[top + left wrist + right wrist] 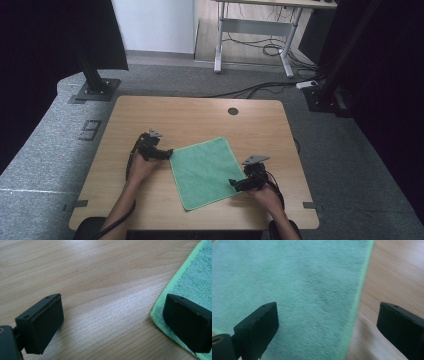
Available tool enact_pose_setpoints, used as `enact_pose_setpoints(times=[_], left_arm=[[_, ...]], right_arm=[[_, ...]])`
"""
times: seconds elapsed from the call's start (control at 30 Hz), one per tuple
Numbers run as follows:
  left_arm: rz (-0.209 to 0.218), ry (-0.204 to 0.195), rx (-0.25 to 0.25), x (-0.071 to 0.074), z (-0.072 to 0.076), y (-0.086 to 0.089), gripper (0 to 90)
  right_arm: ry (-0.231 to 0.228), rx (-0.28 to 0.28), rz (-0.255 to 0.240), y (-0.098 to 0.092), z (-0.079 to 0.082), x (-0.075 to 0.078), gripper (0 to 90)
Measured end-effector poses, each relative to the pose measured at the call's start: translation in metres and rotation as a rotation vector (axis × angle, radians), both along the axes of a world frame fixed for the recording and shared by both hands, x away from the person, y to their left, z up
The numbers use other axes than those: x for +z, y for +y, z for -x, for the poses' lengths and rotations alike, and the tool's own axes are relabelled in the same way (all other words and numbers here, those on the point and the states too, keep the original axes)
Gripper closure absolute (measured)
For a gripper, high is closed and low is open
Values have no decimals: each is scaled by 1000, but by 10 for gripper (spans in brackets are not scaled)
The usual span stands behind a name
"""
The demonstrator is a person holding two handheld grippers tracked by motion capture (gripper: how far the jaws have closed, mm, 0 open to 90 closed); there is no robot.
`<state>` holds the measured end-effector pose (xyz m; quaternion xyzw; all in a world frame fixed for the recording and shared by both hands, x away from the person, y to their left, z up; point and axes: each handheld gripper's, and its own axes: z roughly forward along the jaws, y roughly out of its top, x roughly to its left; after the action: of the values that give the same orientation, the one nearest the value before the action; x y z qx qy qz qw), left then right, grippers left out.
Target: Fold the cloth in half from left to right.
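On the wooden table [200, 112] in front of you lies the green cloth [206, 172], spread flat and turned at a slant, about midway between the table's side edges and nearer your side. It looks like the start of a fold, with both corners yet to be taken.

Your right gripper [239, 184] sits at the cloth's right edge, close to the near right corner. Its jaws stand wide apart and hold nothing; in the right gripper view one jaw is over the pile and the other over bare wood, so the bright green hem [355, 305] runs between them. Lower until the lower jaw slides under that hem, then close on one layer only.

Your left gripper [163, 154] is at the left corner, jaws likewise spread and empty. In the left gripper view only one jaw overlaps the cloth corner [160, 315]; most of the gap is over wood. Shift toward the cloth before closing, or you will likely pinch just the hem's tip and lose it when lifting. Take both corners equally deep so the edge rises level.
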<state>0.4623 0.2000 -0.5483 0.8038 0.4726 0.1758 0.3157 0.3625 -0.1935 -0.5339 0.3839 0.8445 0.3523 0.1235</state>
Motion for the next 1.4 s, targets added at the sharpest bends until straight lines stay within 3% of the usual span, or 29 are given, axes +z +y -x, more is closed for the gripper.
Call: enact_pose_setpoints(times=[0.43,0.9,1.23,1.4], left_arm=[[0,-1,5,0,2,0,50],[3,-6,11,0,2,0,59],[3,-6,11,0,2,0,59],[3,-5,11,0,2,0,60]], right_arm=[[27,144,-40,41,15,2,85],[43,331,-34,98,42,2,188],[63,460,-28,131,57,3,376],[46,529,-3,145,66,4,460]])
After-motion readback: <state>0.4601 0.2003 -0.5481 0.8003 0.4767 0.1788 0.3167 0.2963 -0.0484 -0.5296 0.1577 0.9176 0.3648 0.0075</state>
